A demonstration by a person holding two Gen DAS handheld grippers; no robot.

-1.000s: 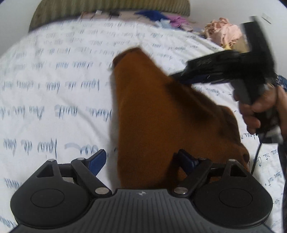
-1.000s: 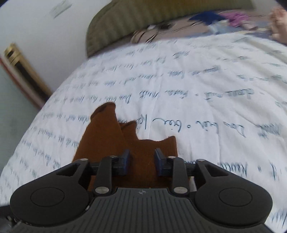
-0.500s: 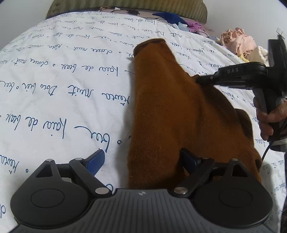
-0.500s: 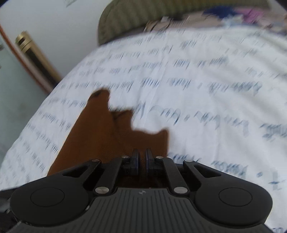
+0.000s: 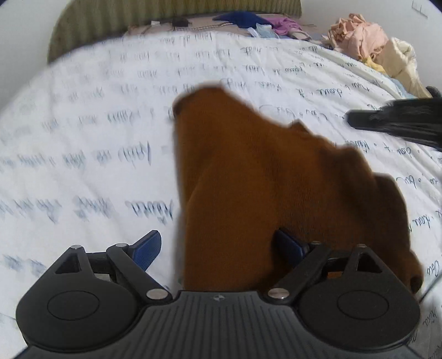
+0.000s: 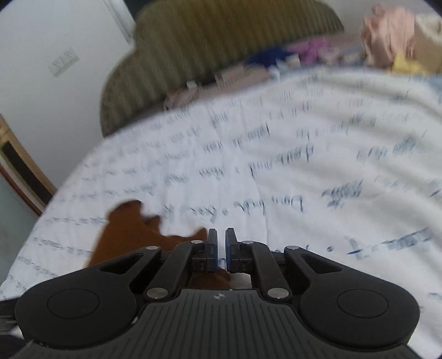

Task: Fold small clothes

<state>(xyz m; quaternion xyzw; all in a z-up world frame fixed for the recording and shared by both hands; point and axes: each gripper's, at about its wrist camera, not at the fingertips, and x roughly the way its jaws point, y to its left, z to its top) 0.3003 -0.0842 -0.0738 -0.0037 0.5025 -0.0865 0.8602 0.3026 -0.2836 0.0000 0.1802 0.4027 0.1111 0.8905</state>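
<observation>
A small brown knit garment (image 5: 262,187) lies on the white bedspread with blue script (image 5: 83,143). My left gripper (image 5: 218,248) is open, its fingers wide apart over the garment's near edge; the right finger (image 5: 290,245) rests on the cloth. My right gripper (image 6: 220,245) is shut with nothing visible between its pads, above the sheet just right of the garment (image 6: 129,232). The right gripper also shows as a dark blurred shape in the left wrist view (image 5: 397,124), clear of the cloth.
A striped olive headboard (image 5: 165,24) runs along the far edge. Loose clothes lie there: a blue and purple heap (image 5: 248,20) and a pink and cream pile (image 5: 370,36) at the far right. A wall and framed edge (image 6: 19,165) stand left.
My right gripper closed, then lifted and swung right, off the garment. The garment's far corner now lies folded over toward me. My left gripper stayed open at the near edge.
</observation>
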